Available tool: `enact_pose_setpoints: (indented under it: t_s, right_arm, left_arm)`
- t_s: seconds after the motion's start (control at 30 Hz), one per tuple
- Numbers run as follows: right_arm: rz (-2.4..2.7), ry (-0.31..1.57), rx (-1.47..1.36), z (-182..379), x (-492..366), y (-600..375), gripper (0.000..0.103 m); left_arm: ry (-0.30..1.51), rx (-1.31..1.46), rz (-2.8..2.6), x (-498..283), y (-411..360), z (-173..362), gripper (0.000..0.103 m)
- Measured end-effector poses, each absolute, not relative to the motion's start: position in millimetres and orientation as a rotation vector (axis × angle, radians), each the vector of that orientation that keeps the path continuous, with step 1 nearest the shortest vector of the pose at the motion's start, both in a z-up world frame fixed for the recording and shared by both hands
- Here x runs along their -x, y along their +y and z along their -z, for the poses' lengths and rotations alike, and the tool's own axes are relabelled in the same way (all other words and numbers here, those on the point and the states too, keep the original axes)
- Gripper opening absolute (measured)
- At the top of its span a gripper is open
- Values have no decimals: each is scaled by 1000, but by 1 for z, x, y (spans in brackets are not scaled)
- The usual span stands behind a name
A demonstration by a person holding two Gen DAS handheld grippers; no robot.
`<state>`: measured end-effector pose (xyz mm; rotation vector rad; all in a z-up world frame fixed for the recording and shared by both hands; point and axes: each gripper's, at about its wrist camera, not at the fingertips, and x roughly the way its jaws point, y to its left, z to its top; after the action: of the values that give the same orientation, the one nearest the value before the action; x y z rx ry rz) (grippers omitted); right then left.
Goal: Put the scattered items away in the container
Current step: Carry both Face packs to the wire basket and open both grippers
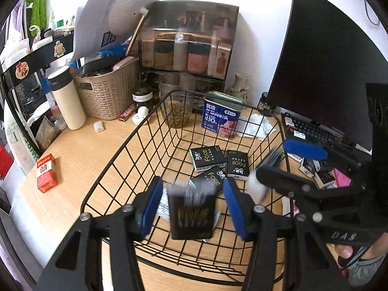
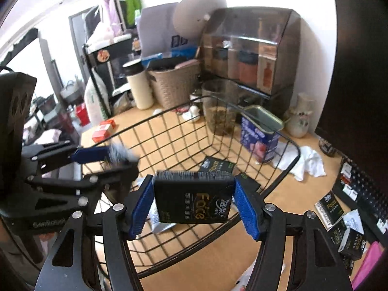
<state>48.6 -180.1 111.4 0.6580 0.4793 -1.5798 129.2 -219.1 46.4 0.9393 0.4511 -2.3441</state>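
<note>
- Lowest in the left wrist view, the left gripper (image 1: 192, 208) stands with its blue pads apart; a black tissue pack (image 1: 191, 214), blurred, sits in the gap clear of both pads, released above the wire basket (image 1: 116, 155).
- In the right wrist view, bottom centre, the right gripper (image 2: 195, 205) clamps a second black "Face" tissue pack (image 2: 192, 197) by its two short ends, both blue pads pressed on it, over the basket's near rim.
- Each gripper shows in the other's view: the right one at the right edge of the left view, the left one at the left edge of the right view.
- On the basket floor, mid-frame in the left view, lie three more "Face" packs (image 1: 219, 162), close together and partly overlapping.
- Outside the basket, at the lower right of the right view, several loose packs (image 2: 339, 220) lie on the wooden desk (image 1: 80, 150) beside a keyboard (image 1: 312, 131).
- Behind the basket's far wall stand a blue tin (image 1: 220, 114) and a glass jar (image 1: 179, 99); crumpled white tissue (image 2: 305, 161) lies right of the tin.
- At the left of the left view a red box (image 1: 46, 173) lies on the desk.
- Farther back, upper left: a cream flask (image 1: 66, 100) and a woven beige bin (image 1: 109, 92); upper centre, a smoked-plastic cabinet (image 1: 189, 38); upper right, a dark monitor (image 1: 325, 68).
</note>
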Motion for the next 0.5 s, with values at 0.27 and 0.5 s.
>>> enact_pose_setpoints:
  t_s: [0.27,0.5]
  right_arm:
    - [1595,461,-668,-115,-42,-178,70]
    - [1604,465,-670,-116,-41,-177,70]
  left_arm:
    - [468,-925,2343,-129,-219,-47,65]
    - [468,-924,2345,-127,-218,-47,65]
